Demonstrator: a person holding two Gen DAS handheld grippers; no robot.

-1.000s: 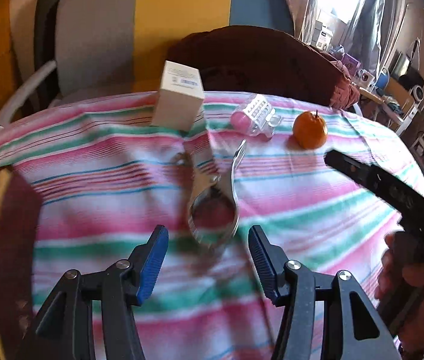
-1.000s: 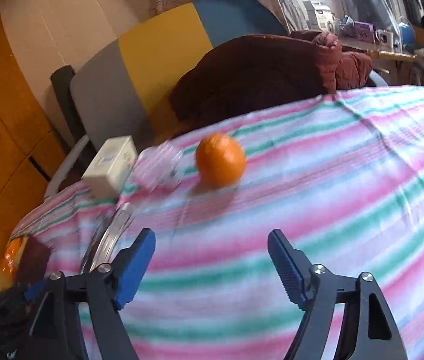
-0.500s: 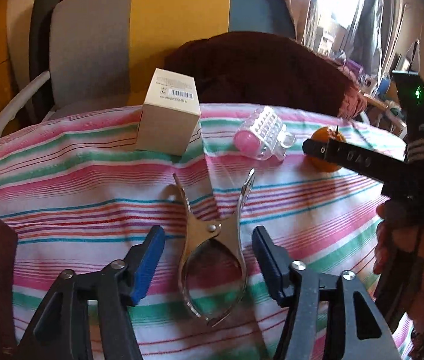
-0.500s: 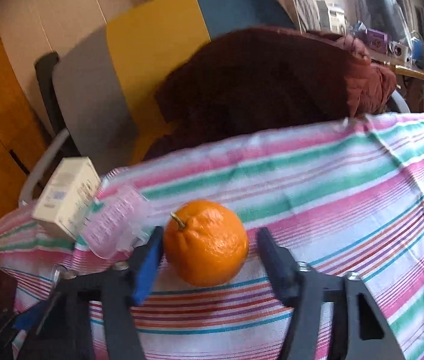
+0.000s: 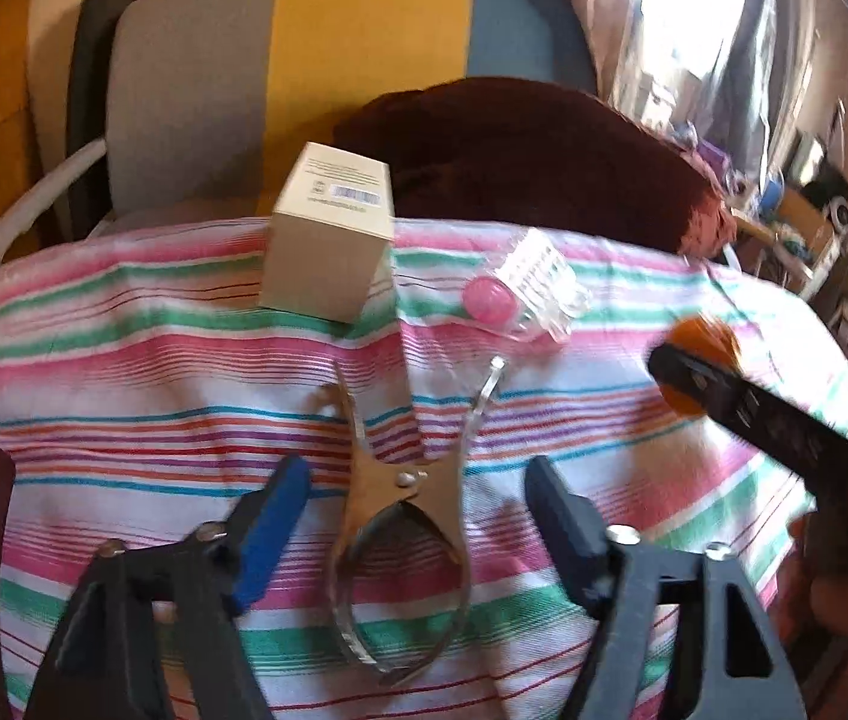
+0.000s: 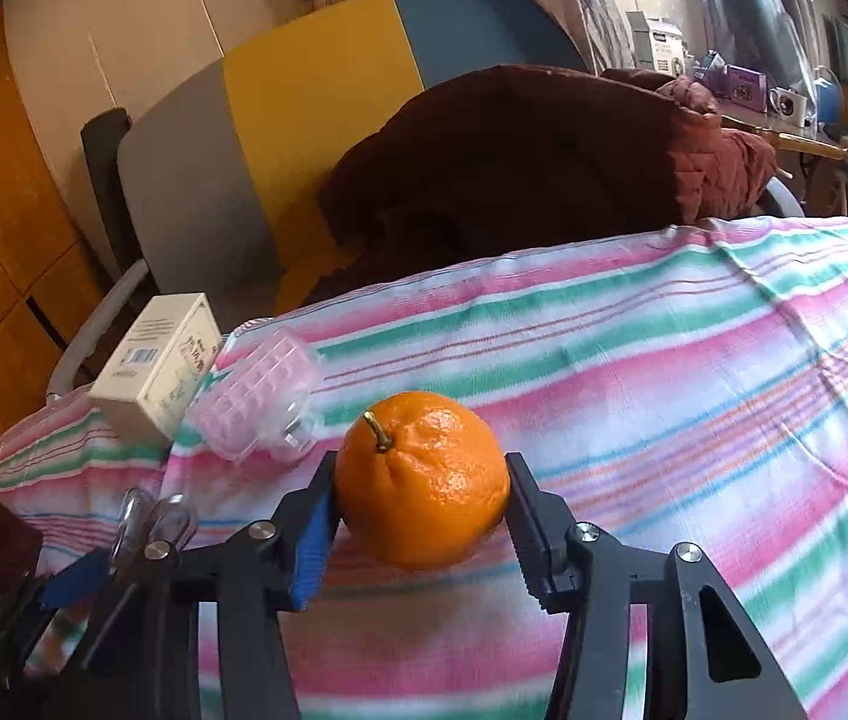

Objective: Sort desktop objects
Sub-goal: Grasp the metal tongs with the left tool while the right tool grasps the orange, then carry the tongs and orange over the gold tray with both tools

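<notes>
Striped cloth (image 5: 123, 360) over the tabletop, pink, green and white. Behind it a chair (image 5: 195, 90) with grey, yellow and blue panels, and a dark red jacket (image 5: 514, 150) heaped on the seat.

From the left wrist view: at far left of the row a cream box (image 5: 327, 252), standing upright near the back edge, barcode on top. Just right of it a clear plastic case (image 5: 532, 288) with a pink round end, lying on its side. Nearer the camera, a metal clamp (image 5: 405, 516) flat on the cloth, handles spread toward the box and the case, looped end toward the lens. Left tongs (image 5: 414, 480) straddling the clamp about its pivot, jaws closing, cloth showing between each pad and the metal, so nothing gripped. Further right, blurred, an orange (image 5: 700, 336) partly behind a black finger of the other tool.

From the right wrist view: box (image 6: 153, 360) and case (image 6: 255, 402) at left, touching or nearly so. Then the orange (image 6: 424, 480), stem up, resting on the cloth between the right tongs (image 6: 420, 474), jaws closing, both pads against its sides. Bare striped cloth off to the right.
</notes>
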